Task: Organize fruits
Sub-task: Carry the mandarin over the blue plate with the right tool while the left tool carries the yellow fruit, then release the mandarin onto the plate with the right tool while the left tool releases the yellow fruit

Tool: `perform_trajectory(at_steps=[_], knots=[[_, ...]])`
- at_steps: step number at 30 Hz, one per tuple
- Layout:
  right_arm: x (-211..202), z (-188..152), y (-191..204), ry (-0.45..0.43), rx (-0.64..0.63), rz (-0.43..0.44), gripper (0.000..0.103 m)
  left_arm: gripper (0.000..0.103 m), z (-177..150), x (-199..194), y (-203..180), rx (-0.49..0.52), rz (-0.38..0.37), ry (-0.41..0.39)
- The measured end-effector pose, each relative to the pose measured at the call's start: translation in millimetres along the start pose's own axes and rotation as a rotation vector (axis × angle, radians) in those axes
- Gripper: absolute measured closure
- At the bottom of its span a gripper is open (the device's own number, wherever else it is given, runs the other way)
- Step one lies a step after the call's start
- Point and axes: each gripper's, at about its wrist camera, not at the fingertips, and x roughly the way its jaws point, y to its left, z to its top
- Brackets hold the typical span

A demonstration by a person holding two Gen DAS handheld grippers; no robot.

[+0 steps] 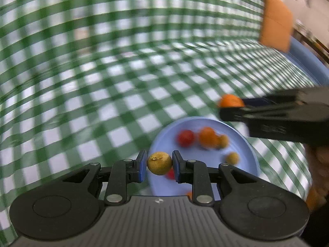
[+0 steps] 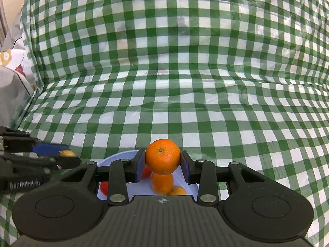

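Observation:
My left gripper (image 1: 159,163) is shut on a small yellow-brown fruit (image 1: 159,163) and holds it above the near rim of a light blue plate (image 1: 244,150). On the plate lie a red fruit (image 1: 185,138), an orange (image 1: 208,137) and small yellow fruits (image 1: 232,158). My right gripper (image 2: 162,162) is shut on an orange (image 2: 162,156) above the same plate (image 2: 115,157), where another orange (image 2: 162,183) and red fruits (image 2: 104,187) lie. The right gripper also shows in the left wrist view (image 1: 230,106), and the left gripper in the right wrist view (image 2: 65,156).
A green and white checked cloth (image 2: 185,103) covers the table and rises at the back. A larger blue container (image 1: 306,59) and an orange box (image 1: 275,22) stand at the far right. Grey and white fabric (image 2: 12,82) lies off the table's left edge.

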Motion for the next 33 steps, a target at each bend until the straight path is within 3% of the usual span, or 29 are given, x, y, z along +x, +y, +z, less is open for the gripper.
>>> perform_trajectory(at_steps=[4, 9, 33], knots=[[2, -3, 7, 0.016, -0.044, 0.006, 0.065, 0.074, -4, 4, -21, 0.073, -0.045, 0.006], [6, -5, 10, 0.034, -0.071, 0.004, 0.065, 0.074, -7, 9, -33, 0.104, -0.044, 0.015], [9, -3, 9, 0.05, -0.1, 0.014, 0.065, 0.074, -2, 13, -35, 0.115, -0.058, 0.022]])
